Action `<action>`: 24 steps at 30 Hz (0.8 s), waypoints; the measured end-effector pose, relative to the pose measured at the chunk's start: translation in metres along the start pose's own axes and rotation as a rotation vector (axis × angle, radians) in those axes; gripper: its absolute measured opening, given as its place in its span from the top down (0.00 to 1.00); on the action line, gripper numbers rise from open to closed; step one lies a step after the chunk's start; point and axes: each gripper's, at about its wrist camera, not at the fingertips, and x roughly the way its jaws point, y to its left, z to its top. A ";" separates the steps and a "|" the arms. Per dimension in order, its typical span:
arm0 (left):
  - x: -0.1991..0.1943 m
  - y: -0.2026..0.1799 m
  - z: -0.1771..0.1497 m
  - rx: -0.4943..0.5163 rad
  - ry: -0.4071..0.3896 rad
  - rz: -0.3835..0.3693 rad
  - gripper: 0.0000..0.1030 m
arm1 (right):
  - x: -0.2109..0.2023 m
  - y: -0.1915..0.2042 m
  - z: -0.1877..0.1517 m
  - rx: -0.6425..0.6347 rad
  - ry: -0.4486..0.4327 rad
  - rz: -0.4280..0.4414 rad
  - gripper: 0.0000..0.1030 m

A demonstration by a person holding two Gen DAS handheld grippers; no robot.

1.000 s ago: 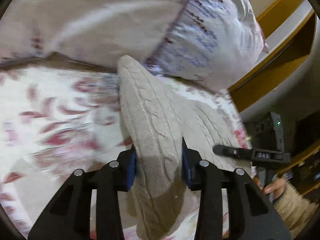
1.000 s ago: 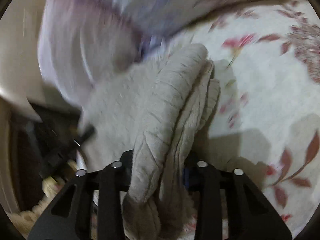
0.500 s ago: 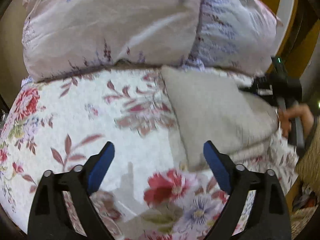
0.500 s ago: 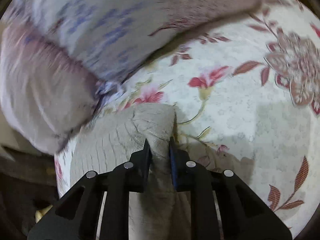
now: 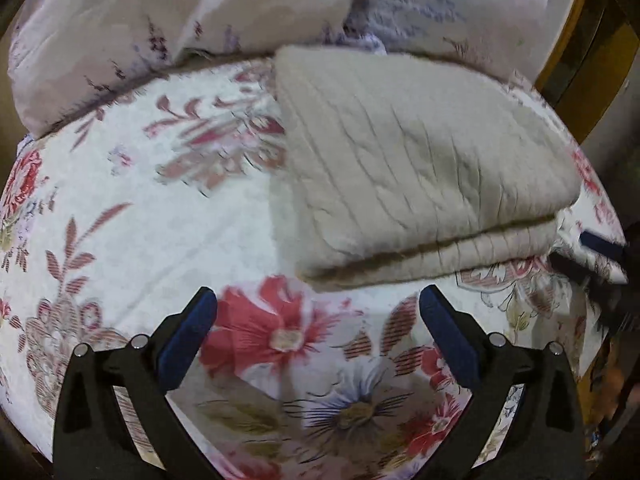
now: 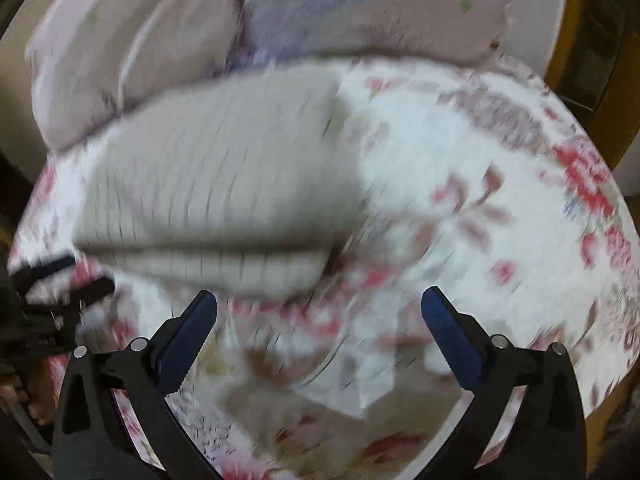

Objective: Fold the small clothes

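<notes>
Lying folded in stacked layers on the floral bedsheet (image 5: 168, 216), just before the pillows (image 5: 192, 12): a beige cable-knit sweater (image 5: 416, 168), ribbed edges facing the cameras. Hovering apart from it, gaping wide and gripping nothing: left gripper (image 5: 318, 312) and right gripper (image 6: 320, 312). Smearing heavily in the right wrist view, blurring knit and print; cutting off the sheet's right edge.
</notes>
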 end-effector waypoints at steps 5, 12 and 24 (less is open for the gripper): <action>0.007 -0.010 -0.005 0.005 0.022 0.078 0.02 | 0.013 0.015 -0.013 -0.051 0.010 -0.085 0.01; 0.004 -0.007 -0.011 -0.024 0.024 0.093 0.02 | 0.016 0.009 -0.013 0.019 0.021 -0.089 0.01; 0.004 -0.008 -0.014 -0.028 0.018 0.100 0.02 | 0.019 0.010 -0.012 0.016 0.018 -0.090 0.01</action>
